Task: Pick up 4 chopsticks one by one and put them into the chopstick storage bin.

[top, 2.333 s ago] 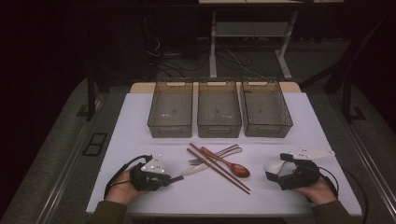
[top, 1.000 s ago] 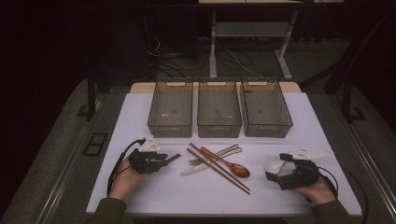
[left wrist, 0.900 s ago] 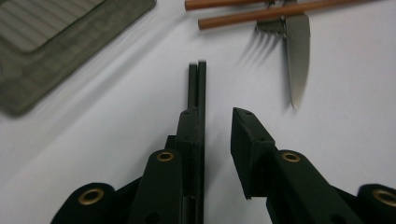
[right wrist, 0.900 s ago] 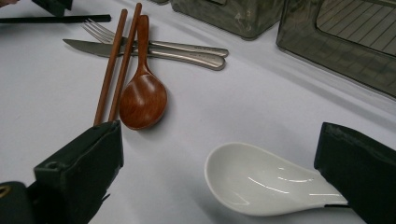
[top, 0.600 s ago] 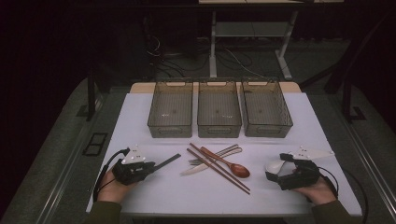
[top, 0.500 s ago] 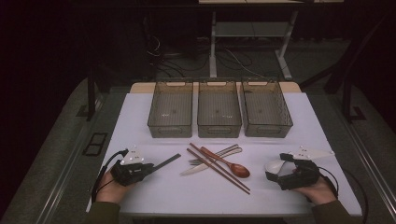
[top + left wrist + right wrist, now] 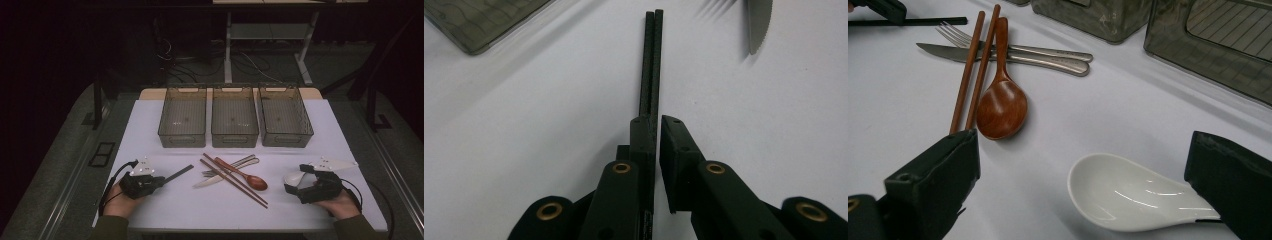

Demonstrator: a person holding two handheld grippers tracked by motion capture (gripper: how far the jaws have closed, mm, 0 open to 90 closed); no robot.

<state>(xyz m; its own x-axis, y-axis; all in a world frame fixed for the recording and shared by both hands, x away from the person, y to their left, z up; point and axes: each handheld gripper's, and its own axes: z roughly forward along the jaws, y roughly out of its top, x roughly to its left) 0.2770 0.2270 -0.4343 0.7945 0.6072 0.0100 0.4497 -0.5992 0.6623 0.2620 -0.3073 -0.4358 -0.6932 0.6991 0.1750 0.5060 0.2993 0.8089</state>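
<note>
My left gripper [image 7: 162, 178] lies at the near left of the white table, shut on a pair of black chopsticks [image 7: 179, 172] that stick out toward the cutlery. Up close in the left gripper view, the black chopsticks [image 7: 651, 65] run straight out between the pads of my left gripper [image 7: 656, 121], whose jaws have just been closing on them. My right gripper [image 7: 296, 182] rests at the near right, open wide. A white ceramic spoon [image 7: 1128, 195] lies on the table between the two jaws of my right gripper [image 7: 1080, 145], its handle end by the right one.
Three grey bins [image 7: 182, 140] [image 7: 234, 141] [image 7: 287, 140] stand in a row at the back. In the middle lie wooden chopsticks [image 7: 235, 184], a wooden spoon [image 7: 255, 182], a fork [image 7: 240, 162] and a knife [image 7: 210, 181].
My left gripper has moved left and nearer to the table's front edge, taking the black chopsticks with it. The right gripper and the white spoon have stayed put.
</note>
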